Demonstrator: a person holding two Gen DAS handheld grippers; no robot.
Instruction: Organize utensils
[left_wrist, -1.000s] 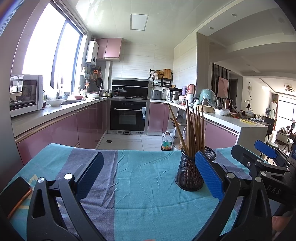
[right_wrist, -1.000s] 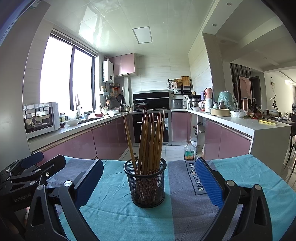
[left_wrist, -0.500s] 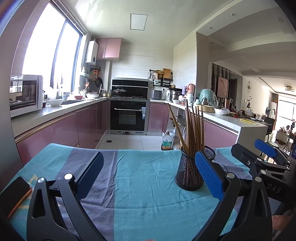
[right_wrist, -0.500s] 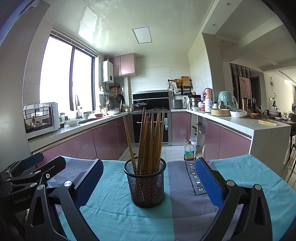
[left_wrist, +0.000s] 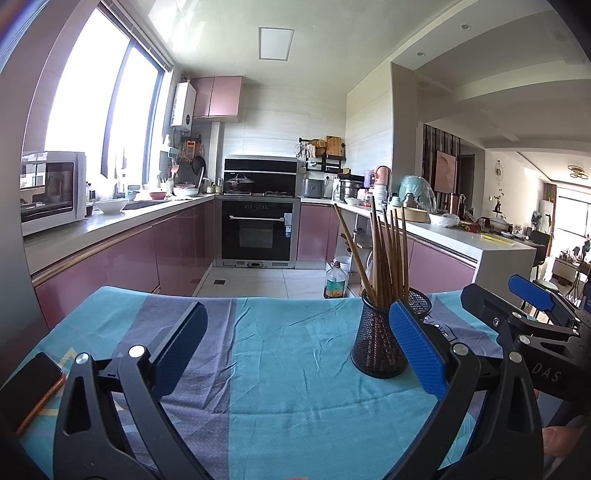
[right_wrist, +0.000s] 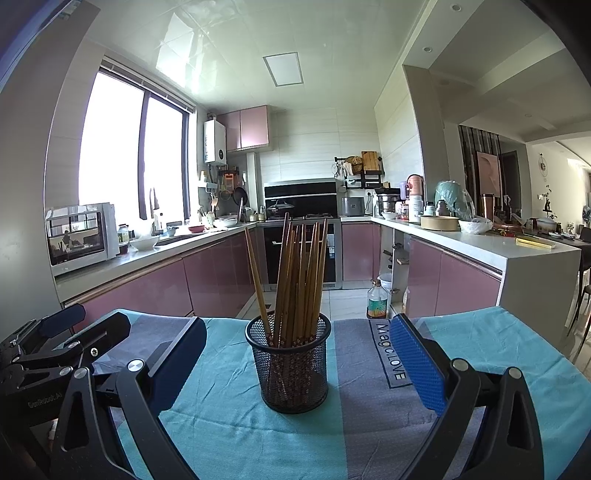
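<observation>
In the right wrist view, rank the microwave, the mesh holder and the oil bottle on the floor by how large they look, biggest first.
1. Mesh holder, though it stands nearest the camera, which inflates it.
2. Microwave, close behind in apparent size, so this order is unsure.
3. Oil bottle, plainly smallest.

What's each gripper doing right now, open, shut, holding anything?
Left gripper: open, holding nothing, fingers spread above the cloth.
Right gripper: open, holding nothing, fingers either side of the mesh cup of chopsticks, not touching it.
</observation>
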